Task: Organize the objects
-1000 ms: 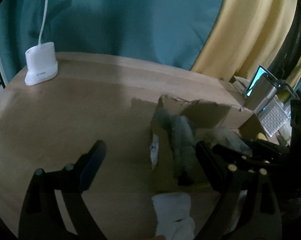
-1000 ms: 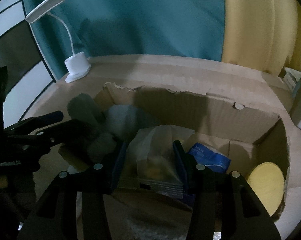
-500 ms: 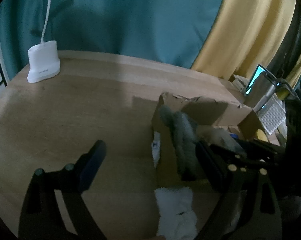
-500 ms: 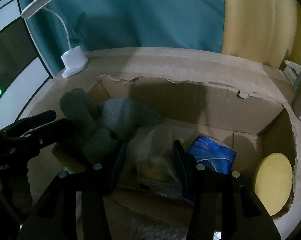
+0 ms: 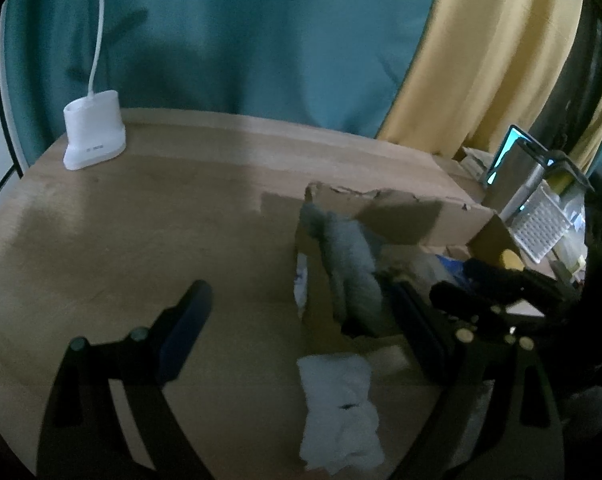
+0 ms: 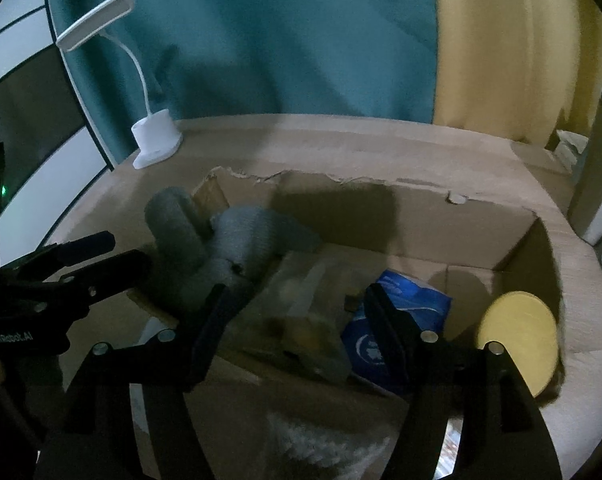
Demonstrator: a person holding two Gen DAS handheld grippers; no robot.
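A torn cardboard box [image 6: 421, 224] stands on the wooden table [image 5: 141, 240]. Inside it lie a clear plastic bag [image 6: 301, 312] with yellowish contents, a blue packet [image 6: 409, 312] and a yellow disc [image 6: 517, 340]. Grey cloth [image 6: 221, 248] hangs over the box's left wall and also shows in the left wrist view [image 5: 349, 264]. My right gripper [image 6: 301, 320] hovers over the box's near side, its jaws opening. The bag lies loose between them, and the pads stand off it. My left gripper [image 5: 301, 324] is open wide beside the box's left wall, holding nothing. A white cloth [image 5: 337, 400] lies below it.
A white desk lamp [image 6: 153, 140] stands at the table's far left corner. Teal and yellow curtains close off the back. To the right of the box are a metal container [image 5: 517, 184] and a white perforated basket [image 5: 541, 232].
The right gripper's jaws have spread apart and let go of the clear bag, which stays in the box. The left gripper has hardly moved.
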